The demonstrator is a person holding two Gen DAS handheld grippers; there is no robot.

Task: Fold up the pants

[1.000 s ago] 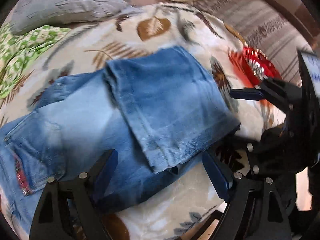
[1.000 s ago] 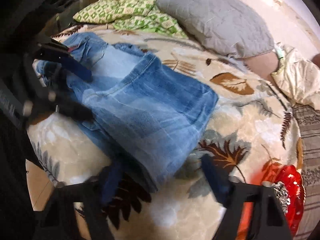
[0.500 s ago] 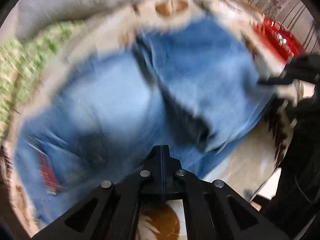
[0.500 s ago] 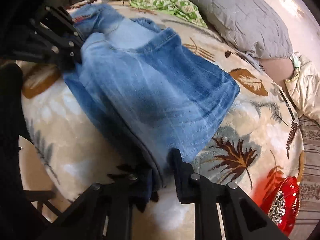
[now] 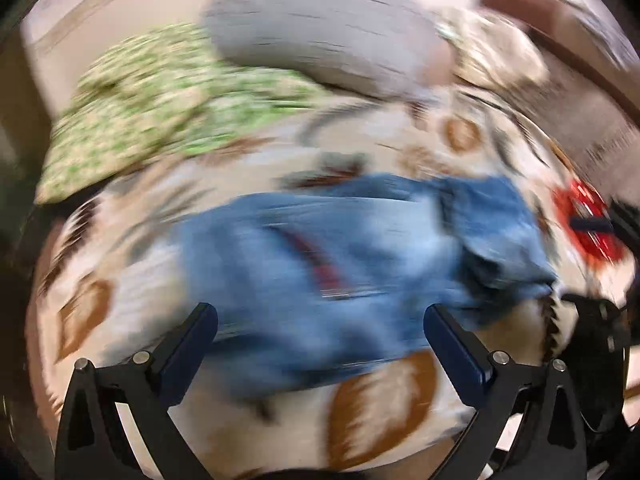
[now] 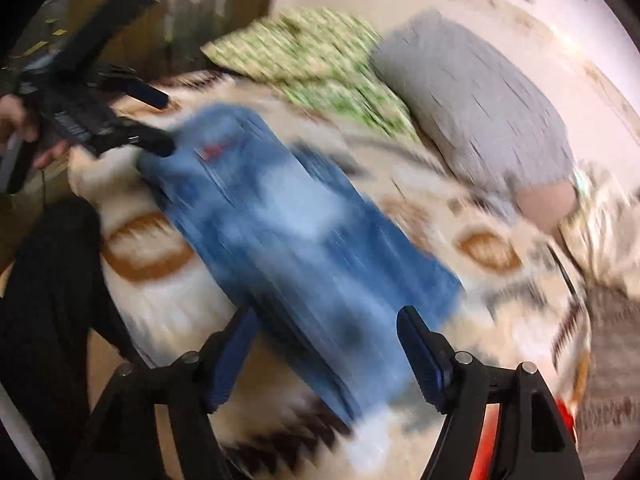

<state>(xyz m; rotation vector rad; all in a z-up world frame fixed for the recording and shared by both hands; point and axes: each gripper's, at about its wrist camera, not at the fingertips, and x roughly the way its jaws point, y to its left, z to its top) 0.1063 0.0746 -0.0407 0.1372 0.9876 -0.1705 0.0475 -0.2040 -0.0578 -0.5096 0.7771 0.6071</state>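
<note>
Folded blue jeans (image 5: 360,264) lie on a cream leaf-patterned blanket (image 5: 380,408); both views are motion-blurred. My left gripper (image 5: 320,344) is open and empty, just in front of the near edge of the jeans. In the right wrist view the jeans (image 6: 304,232) stretch from upper left to the bottom middle. My right gripper (image 6: 324,348) is open and empty over their near end. The left gripper (image 6: 156,124) also shows there, open, at the far end of the jeans.
A grey pillow (image 5: 320,40) and a green patterned cloth (image 5: 160,112) lie at the back of the bed. A red patch of the blanket (image 5: 588,220) is at the right. The bed edge and the person's dark clothing (image 6: 52,300) are on the left.
Both grippers were shut on the jeans half a second ago; both have let go and opened. The jeans now lie folded over, and both grippers have pulled back.
</note>
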